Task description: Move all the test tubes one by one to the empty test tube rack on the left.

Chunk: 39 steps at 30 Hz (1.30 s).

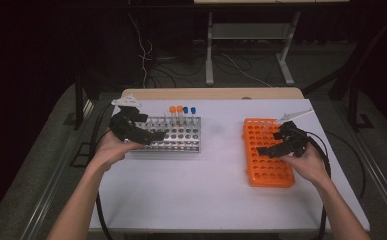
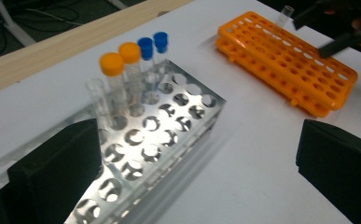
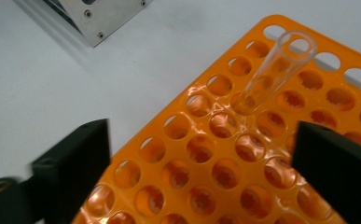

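Observation:
A metal tube rack (image 1: 178,135) stands at the left of the white table. It holds two orange-capped tubes (image 2: 121,58), two blue-capped tubes (image 2: 152,43) and a clear uncapped tube (image 2: 98,100). My left gripper (image 1: 153,135) hovers over the rack's left end, open (image 2: 197,172), with nothing between its jaws. At the right lies an orange rack (image 1: 266,155) with one clear uncapped tube (image 3: 274,70) standing in a hole near its far end. My right gripper (image 1: 268,145) hangs over that rack, open (image 3: 201,163), with the tube just beyond its jaws and untouched.
A wooden strip (image 1: 211,93) runs along the table's far edge. Cables (image 1: 101,125) trail from both grippers off the table's sides. White table surface (image 1: 221,165) lies bare between the two racks and in front of them.

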Available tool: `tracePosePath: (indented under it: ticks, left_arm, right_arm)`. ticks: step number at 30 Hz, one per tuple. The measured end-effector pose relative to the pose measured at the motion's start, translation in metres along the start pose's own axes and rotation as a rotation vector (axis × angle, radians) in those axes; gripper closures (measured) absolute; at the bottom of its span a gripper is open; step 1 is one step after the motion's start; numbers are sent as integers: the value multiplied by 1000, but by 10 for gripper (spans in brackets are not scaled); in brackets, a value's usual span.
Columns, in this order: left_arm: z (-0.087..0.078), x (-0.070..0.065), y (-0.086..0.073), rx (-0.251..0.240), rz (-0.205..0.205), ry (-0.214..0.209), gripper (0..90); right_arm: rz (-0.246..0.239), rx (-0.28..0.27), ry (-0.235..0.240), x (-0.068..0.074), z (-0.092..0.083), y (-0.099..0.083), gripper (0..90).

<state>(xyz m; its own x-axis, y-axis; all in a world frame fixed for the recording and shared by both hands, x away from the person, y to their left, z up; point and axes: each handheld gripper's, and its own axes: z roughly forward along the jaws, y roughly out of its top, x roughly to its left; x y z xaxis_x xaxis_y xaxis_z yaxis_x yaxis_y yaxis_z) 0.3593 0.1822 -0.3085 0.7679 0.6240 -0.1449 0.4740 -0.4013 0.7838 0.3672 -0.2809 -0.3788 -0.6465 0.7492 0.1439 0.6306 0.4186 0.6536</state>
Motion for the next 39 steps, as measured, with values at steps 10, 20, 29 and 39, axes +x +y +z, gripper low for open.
tracePosePath:
  ticks: [10, 20, 29, 39]
  left_arm:
    - [3, -24, -11, 1, 52, -35, 0]
    - [8, -34, -16, 22, 73, -53, 0]
    - [9, -33, -17, 29, 78, -51, 0]
    - [11, -35, -16, 35, 83, -54, 0]
  right_arm:
    - [35, -26, -48, -17, 15, 2, 257]
    - [32, -52, -110, -22, 30, 5, 538]
    - [-2, -72, -125, -15, 36, 9, 743]
    - [-33, -78, -141, -11, 24, 15, 748]
